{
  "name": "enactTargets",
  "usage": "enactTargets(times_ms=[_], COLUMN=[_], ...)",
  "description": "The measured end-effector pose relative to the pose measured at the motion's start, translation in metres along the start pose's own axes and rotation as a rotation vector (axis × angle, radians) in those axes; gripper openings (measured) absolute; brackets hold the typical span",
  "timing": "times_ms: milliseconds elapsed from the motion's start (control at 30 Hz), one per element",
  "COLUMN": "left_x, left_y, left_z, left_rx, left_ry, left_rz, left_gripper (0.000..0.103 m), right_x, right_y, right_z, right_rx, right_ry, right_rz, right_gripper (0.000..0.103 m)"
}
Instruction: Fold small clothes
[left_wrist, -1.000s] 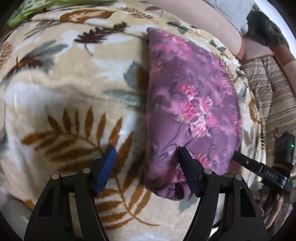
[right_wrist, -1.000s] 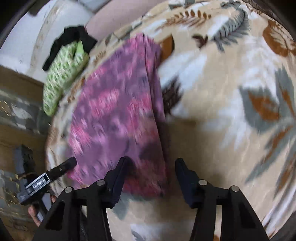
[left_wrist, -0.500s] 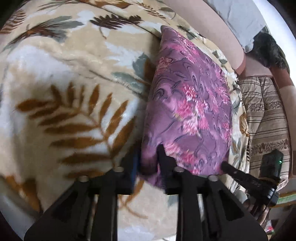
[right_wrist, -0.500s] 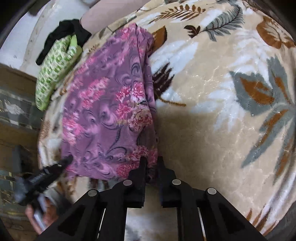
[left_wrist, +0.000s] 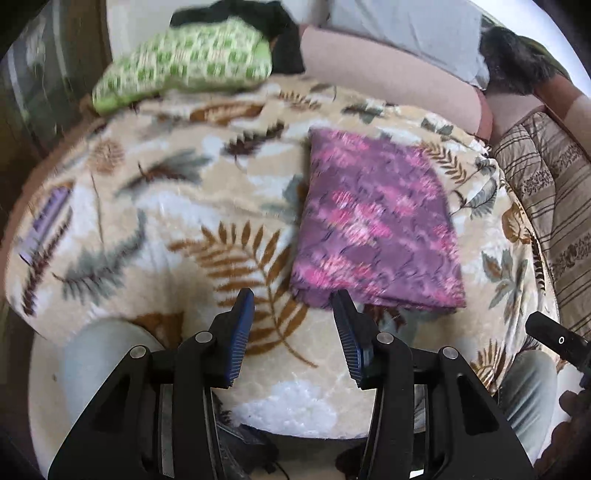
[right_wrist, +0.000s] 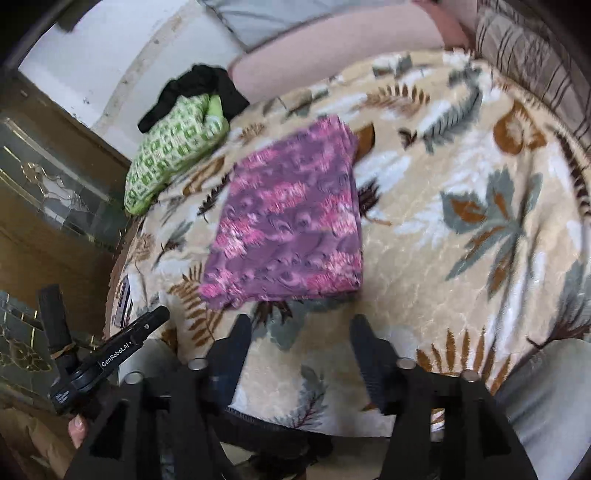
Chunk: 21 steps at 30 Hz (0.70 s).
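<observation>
Folded purple floral garment (left_wrist: 376, 225) lying flat at frame centre on leaf-print blanket (left_wrist: 155, 206), left gripper (left_wrist: 291, 314) fingers standing apart, empty, right gripper (right_wrist: 301, 334) fingers likewise apart, green patterned cloth (right_wrist: 170, 147) sitting upper left.

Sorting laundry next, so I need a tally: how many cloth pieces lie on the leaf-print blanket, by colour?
Purple floral folded cloth: 1
Green-and-white patterned cloth: 1
Black crumpled garment: 1
Total: 3

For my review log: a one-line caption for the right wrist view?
Open right gripper poised before folded purple floral cloth on leaf-print blanket.
</observation>
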<state>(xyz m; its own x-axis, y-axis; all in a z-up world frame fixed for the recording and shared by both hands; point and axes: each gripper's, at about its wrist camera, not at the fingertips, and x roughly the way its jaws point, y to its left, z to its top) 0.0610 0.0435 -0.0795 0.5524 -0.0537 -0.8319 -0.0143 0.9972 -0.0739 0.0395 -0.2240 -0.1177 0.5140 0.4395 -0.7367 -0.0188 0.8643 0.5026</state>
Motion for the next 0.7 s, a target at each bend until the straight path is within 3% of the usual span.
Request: enactTargets(times_ms=[133, 200, 233, 567, 700], left_x=[-0.026, -0.035, -0.039, -0.071, -0.081], left_y=[-0.011, -0.013, -0.013, -0.021, -0.025], left_z=[0.008, 0.011, 0.012, 0.013, 0.011], left_rx=[0.044, 0.052, 0.052, 0.040, 0.042], left_ry=[-0.076, -0.100, -0.110, -0.148, -0.170], left_rz=[0.072, 0.084, 0.075, 0.084, 0.093], left_gripper=[0.046, 0.063, 0.064, 0.064, 0.064], right_x=[-0.015, -0.016, -0.016, -0.060, -0.072], right_y=[0.017, 0.021, 0.023, 0.049, 0.051], right_z=[0.004, 0.008, 0.009, 0.014, 0.016], right_rx=[-0.063, -0.085, -0.090, -0.133, -0.130], right_ry=[-0.062, -0.061, -0.056, -0.183, -0.199], right_rz=[-0.098, -0.130, -0.133, -0.214, -0.184], right_gripper=[0.063, 0.063, 0.063, 0.063, 0.063])
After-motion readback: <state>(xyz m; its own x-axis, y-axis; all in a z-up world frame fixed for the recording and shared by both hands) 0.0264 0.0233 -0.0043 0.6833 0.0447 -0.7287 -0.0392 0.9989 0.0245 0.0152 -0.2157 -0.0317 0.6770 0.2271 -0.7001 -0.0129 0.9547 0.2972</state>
